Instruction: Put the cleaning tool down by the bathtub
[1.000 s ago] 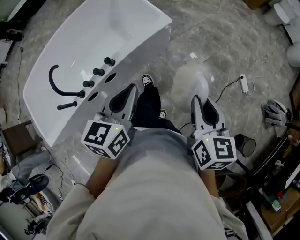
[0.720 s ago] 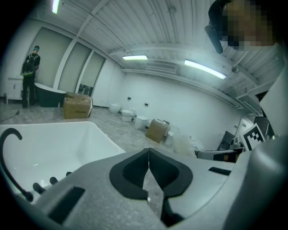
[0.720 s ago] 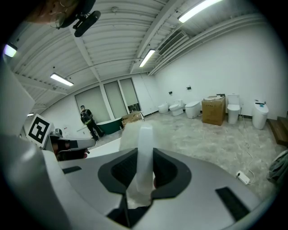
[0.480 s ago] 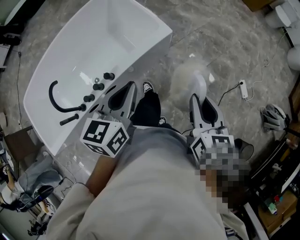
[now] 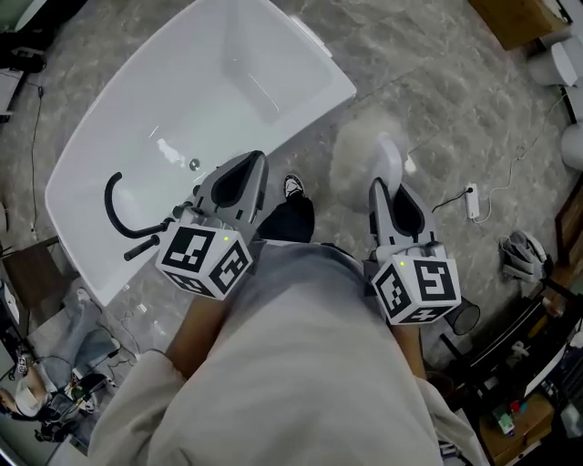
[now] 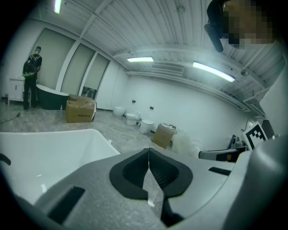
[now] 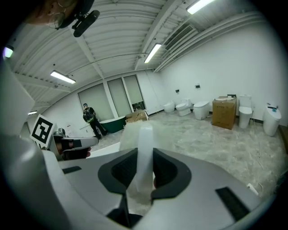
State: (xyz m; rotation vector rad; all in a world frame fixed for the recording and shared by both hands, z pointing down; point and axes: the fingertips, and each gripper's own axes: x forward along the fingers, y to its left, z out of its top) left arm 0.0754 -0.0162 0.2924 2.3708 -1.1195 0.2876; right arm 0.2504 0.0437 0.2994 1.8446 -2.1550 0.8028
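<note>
The cleaning tool is a white handle with a pale fluffy head. My right gripper is shut on the handle and holds it above the marble floor, right of the bathtub. The fluffy head sticks out past the jaws. The white bathtub lies at the upper left, with a black faucet on its rim. My left gripper hovers over the tub's near edge. Its jaws meet at the tips with nothing between them. The tub's rim lies below it.
A shoe stands on the floor between the grippers. A power strip with its cable, a helmet and a black bin lie to the right. A cardboard box sits top right. Another person stands far off near toilets.
Both grippers have travelled forward along the tub's side, so the tub and floor slid down the picture. The tap knobs are now hidden under the left gripper. The right gripper still holds the tool.
</note>
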